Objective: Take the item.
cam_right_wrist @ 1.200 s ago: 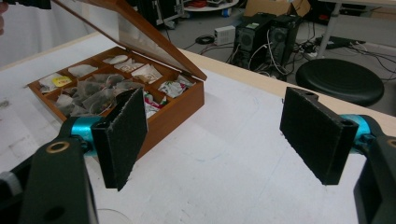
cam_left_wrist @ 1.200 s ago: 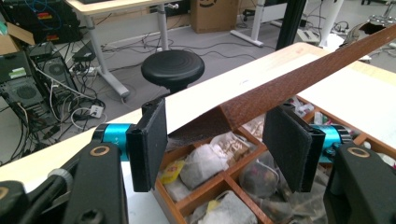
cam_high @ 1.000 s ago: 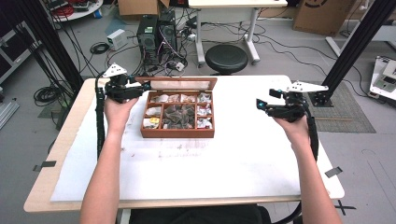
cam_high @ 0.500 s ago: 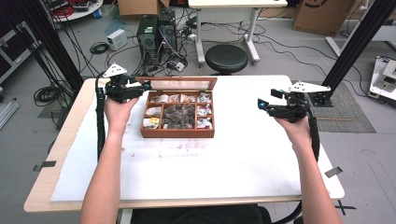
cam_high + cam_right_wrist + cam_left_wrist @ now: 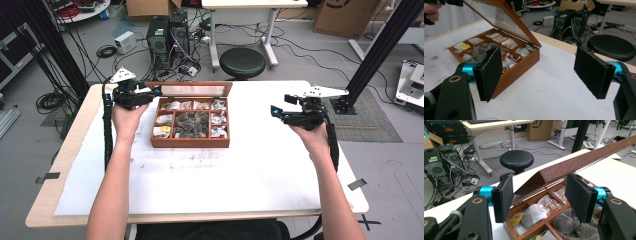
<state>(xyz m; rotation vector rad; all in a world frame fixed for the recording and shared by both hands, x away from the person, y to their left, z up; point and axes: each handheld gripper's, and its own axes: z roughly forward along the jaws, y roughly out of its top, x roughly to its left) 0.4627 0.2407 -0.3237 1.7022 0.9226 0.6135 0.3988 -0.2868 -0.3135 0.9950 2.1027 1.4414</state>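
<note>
A wooden box (image 5: 190, 142) with several compartments of tea bags (image 5: 192, 122) stands at the middle rear of the table. Its lid (image 5: 192, 89) is raised at the back. My left gripper (image 5: 156, 91) is open at the lid's left corner. In the left gripper view the lid's edge (image 5: 584, 161) runs between the wide-apart jaws of the left gripper (image 5: 540, 192), and no pad touches it. My right gripper (image 5: 274, 111) hovers open to the right of the box, holding nothing. In the right gripper view the right gripper (image 5: 541, 75) faces the box (image 5: 516, 70) and its tilted lid (image 5: 499, 17).
A white sheet (image 5: 200, 185) covers most of the table top in front of the box. Beyond the far edge stand a black stool (image 5: 242, 62), computer towers (image 5: 167, 32) and loose cables on the floor. A black frame post (image 5: 380, 45) rises at the right rear.
</note>
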